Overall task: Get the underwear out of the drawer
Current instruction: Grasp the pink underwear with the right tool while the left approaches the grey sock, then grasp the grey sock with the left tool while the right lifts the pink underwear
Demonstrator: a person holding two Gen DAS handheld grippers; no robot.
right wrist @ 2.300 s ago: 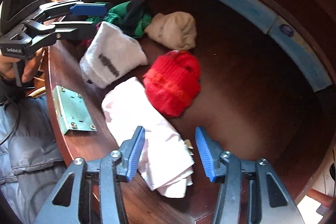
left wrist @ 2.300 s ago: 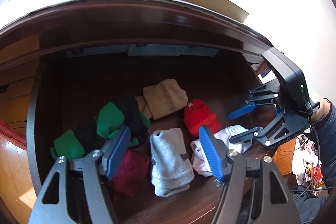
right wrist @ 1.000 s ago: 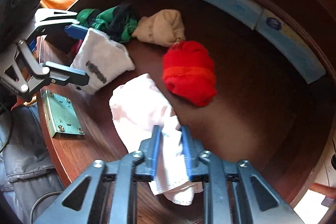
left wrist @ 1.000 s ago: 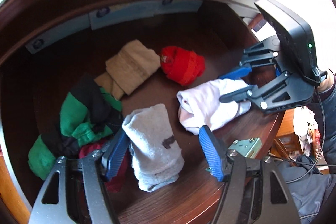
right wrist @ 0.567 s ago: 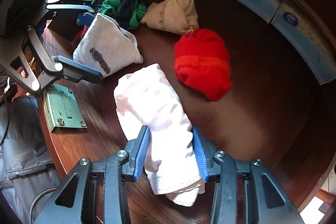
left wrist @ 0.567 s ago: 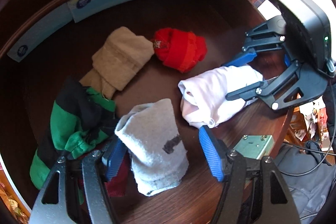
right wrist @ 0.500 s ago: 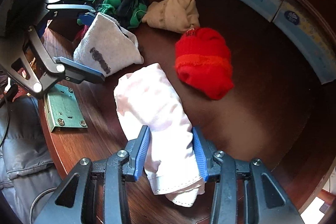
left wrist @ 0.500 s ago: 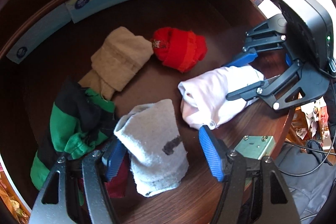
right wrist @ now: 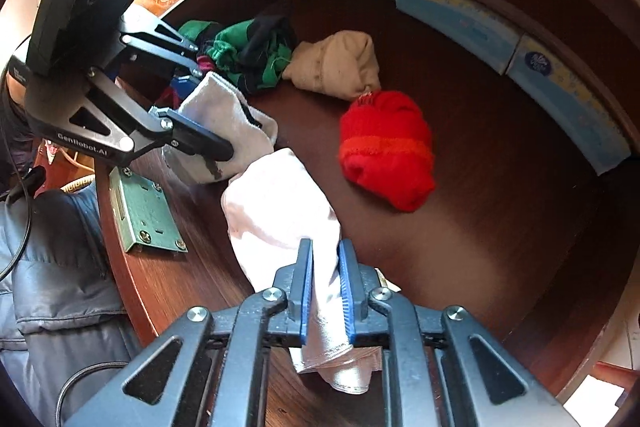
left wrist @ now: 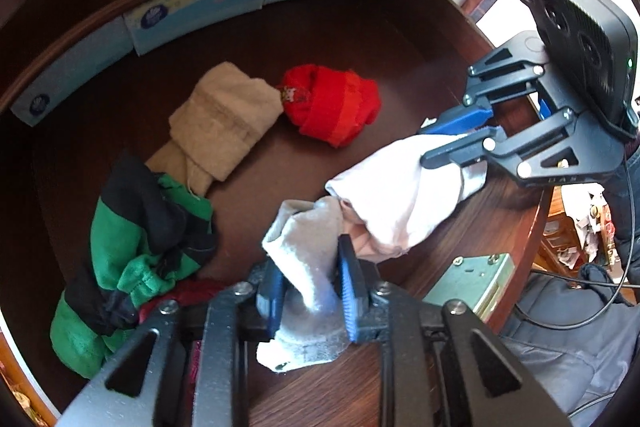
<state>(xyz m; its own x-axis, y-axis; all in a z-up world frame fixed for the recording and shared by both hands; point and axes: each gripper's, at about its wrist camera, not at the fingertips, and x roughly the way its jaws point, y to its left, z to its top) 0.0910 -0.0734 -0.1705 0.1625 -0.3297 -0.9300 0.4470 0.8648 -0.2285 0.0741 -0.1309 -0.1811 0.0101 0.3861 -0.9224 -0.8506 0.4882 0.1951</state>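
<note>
The dark wooden drawer (left wrist: 400,39) is open. My left gripper (left wrist: 310,287) is shut on a grey-white folded piece (left wrist: 308,251) at the drawer's front edge; it also shows in the right wrist view (right wrist: 224,123). My right gripper (right wrist: 324,287) is shut on a pale pink piece (right wrist: 280,211), lifted at the front edge; it shows in the left wrist view (left wrist: 396,195) with the right gripper (left wrist: 452,135) on it. The two pieces touch.
A red roll (left wrist: 332,107), a tan roll (left wrist: 224,119), a green-and-black bundle (left wrist: 136,239) and a dark red piece (left wrist: 192,295) lie in the drawer. Blue boxes (left wrist: 200,7) line the back wall. A metal lock plate (right wrist: 144,211) sits on the front rail.
My left gripper has shut on the grey-white piece. My right gripper has squeezed tighter on the pink piece and lifted it toward the front edge.
</note>
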